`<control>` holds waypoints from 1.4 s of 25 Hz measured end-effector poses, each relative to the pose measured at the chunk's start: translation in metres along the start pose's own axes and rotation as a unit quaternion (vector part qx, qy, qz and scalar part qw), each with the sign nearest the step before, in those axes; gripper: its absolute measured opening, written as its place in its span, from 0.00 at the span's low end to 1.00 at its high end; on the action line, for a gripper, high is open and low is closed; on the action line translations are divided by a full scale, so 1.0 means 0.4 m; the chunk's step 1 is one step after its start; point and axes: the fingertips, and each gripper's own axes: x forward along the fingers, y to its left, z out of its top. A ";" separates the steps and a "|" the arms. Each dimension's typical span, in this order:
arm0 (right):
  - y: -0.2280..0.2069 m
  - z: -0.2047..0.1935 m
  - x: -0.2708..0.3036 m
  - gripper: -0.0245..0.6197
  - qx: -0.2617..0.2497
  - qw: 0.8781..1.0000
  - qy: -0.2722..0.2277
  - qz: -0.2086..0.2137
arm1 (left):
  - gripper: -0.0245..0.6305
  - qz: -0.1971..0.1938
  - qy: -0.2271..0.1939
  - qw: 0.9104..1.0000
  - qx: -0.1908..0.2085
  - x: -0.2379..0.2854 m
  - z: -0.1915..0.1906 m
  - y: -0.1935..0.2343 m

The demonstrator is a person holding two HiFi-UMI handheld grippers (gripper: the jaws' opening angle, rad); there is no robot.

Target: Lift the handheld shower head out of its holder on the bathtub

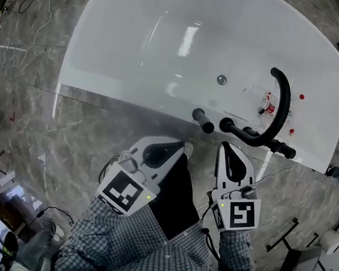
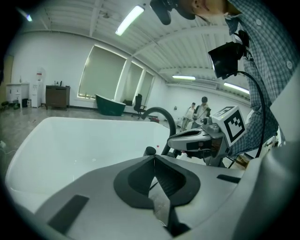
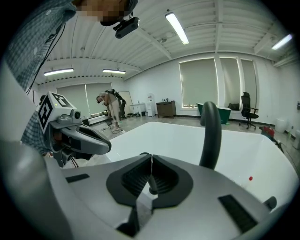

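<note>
- Head view: the white bathtub is holding one round drain, two small red dots and a red-and-white piece too small to name, under the one black arched spout.
- The black handheld shower head is lying in its holder along the near rim, by the spout's foot, with one short black knob just beside it.
- The left gripper and right gripper are hovering near that rim, apart from the shower head, each showing one square marker.
- Left gripper view: the jaws are pressing together with nothing between them; one green tub is standing far behind.
- Right gripper view: the jaws are meeting tip to tip, gripping nothing; one red dot is lying in the bathtub.
</note>
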 end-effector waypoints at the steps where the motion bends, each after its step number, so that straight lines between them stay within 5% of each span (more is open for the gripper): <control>1: -0.001 -0.010 0.010 0.07 -0.002 1.000 0.002 0.004 | 0.05 0.001 0.000 1.000 -0.006 0.009 -0.010 0.004; 25: -0.048 -0.192 0.178 0.07 -0.052 0.997 0.004 0.052 | 0.06 -0.014 0.030 0.999 0.041 0.188 -0.137 0.052; 30: -0.025 -0.256 0.216 0.07 -0.125 0.986 0.051 0.093 | 0.06 -0.019 0.031 0.999 0.037 0.204 -0.172 0.067; 35: -0.025 -0.299 0.253 0.07 -0.124 0.986 0.063 0.096 | 0.06 -0.017 0.026 0.999 0.030 0.218 -0.204 0.092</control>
